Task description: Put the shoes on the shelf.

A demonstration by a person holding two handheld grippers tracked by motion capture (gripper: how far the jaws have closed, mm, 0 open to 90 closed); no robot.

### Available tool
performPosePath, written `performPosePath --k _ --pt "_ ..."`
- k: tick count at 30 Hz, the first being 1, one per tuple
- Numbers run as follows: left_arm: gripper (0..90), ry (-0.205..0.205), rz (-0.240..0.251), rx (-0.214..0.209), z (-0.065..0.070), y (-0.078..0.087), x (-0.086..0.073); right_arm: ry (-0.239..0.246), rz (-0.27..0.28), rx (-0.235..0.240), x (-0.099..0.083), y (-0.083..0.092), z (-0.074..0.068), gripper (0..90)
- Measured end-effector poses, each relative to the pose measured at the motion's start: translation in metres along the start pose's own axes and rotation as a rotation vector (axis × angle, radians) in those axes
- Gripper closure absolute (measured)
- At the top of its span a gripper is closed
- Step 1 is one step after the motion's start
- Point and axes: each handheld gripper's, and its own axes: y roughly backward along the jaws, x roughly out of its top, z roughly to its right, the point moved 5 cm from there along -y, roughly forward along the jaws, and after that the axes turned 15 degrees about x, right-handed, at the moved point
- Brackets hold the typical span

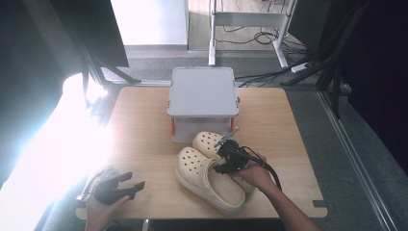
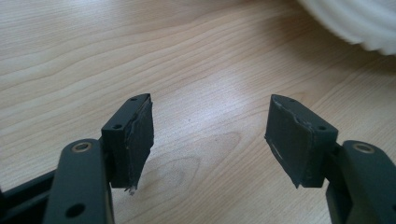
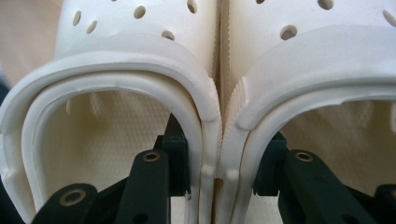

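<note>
Two cream perforated clogs lie side by side on the wooden table, the nearer clog in front of the farther clog. My right gripper comes in from their heel end. In the right gripper view one jaw sits inside the left clog and the other inside the right clog. My right gripper is shut on the two touching inner walls, pressing them together. Whether the soles rest on the table I cannot tell. My left gripper rests at the front left, open and empty.
A grey lidded box on a raised stand sits at the back middle of the table, just beyond the clogs' toes. A ribbed clog edge shows at the top right of the left gripper view. Strong glare covers the left side.
</note>
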Motion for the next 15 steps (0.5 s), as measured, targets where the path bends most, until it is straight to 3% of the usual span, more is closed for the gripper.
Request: performPosePath --k 9,15 --pt "33.0 0.001 -0.001 -0.004 0.0 0.0 0.0 0.099 0.027 0.058 0.021 0.029 -0.034 65.6" --pt "33.0 0.004 -0.003 -0.005 0.001 0.0 0.0 0.125 0.033 0.059 0.03 0.039 -0.04 65.6"
